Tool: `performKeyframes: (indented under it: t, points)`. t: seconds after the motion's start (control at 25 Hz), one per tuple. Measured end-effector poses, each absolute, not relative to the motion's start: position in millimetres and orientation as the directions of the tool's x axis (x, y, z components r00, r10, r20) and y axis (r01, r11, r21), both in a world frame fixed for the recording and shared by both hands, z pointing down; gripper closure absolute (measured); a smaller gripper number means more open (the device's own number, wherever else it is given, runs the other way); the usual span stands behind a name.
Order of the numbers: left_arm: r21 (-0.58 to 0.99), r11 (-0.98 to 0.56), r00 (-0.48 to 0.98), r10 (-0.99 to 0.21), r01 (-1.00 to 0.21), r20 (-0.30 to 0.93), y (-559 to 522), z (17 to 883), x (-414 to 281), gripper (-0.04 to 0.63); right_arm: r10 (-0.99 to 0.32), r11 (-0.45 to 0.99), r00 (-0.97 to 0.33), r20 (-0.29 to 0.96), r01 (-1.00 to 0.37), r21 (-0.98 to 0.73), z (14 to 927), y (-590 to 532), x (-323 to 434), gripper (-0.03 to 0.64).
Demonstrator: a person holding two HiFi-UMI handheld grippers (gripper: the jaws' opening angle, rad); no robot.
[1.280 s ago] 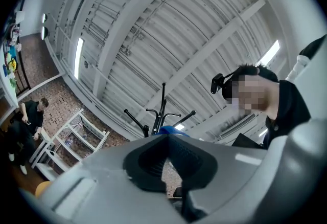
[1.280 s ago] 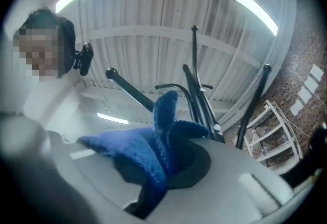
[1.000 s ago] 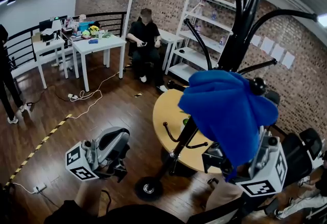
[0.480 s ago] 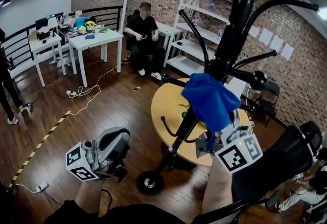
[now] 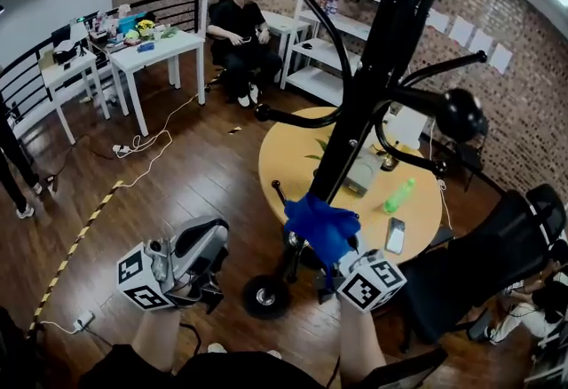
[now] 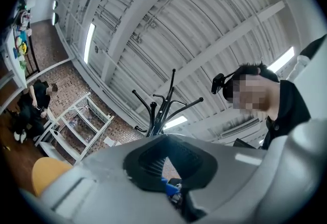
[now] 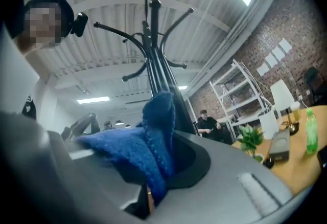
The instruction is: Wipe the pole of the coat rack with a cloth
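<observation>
The black coat rack pole (image 5: 364,94) leans from its round base (image 5: 264,297) up to the hooks at the top of the head view. My right gripper (image 5: 330,256) is shut on a blue cloth (image 5: 319,226), which presses against the lower part of the pole just above the base. In the right gripper view the cloth (image 7: 153,141) bulges out of the jaws, with the pole (image 7: 156,59) rising behind it. My left gripper (image 5: 182,267) hangs low at the left, apart from the rack, jaws together and holding nothing. The left gripper view shows the rack (image 6: 161,108) far off.
A round yellow table (image 5: 284,178) stands right behind the rack, with a green bottle (image 5: 399,195) and a phone (image 5: 395,236) on it. A black chair (image 5: 484,258) is at the right. Further off are a white shelf (image 5: 330,32), a seated person (image 5: 235,32), white tables (image 5: 151,54) and floor cables (image 5: 146,152).
My right gripper has slid down the pole with the blue cloth, from high near the hooks to just above the base. The left gripper has stayed put.
</observation>
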State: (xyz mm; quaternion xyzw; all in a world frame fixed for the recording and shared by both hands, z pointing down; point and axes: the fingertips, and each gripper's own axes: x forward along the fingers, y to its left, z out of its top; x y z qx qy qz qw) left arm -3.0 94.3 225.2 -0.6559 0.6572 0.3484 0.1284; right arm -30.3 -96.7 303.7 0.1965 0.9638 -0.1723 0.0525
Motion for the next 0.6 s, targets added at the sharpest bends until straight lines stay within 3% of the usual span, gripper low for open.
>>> performKeyframes:
  t: [0.24,0.6]
  points:
    - [0.309,-0.117,-0.103,-0.784,-0.944,-0.612,83.0,233.6,-4.7,0.601,0.390,0.850,-0.917,0.085,0.323,-0.416,414.3,-89.5,-30.4,0.594]
    - [0.303,-0.128,-0.093,-0.780,-0.944,-0.619,83.6,229.5,-4.5,0.601,0.598,0.695,-0.799,0.071,0.472,-0.542,401.2,-53.8,14.8,0.594]
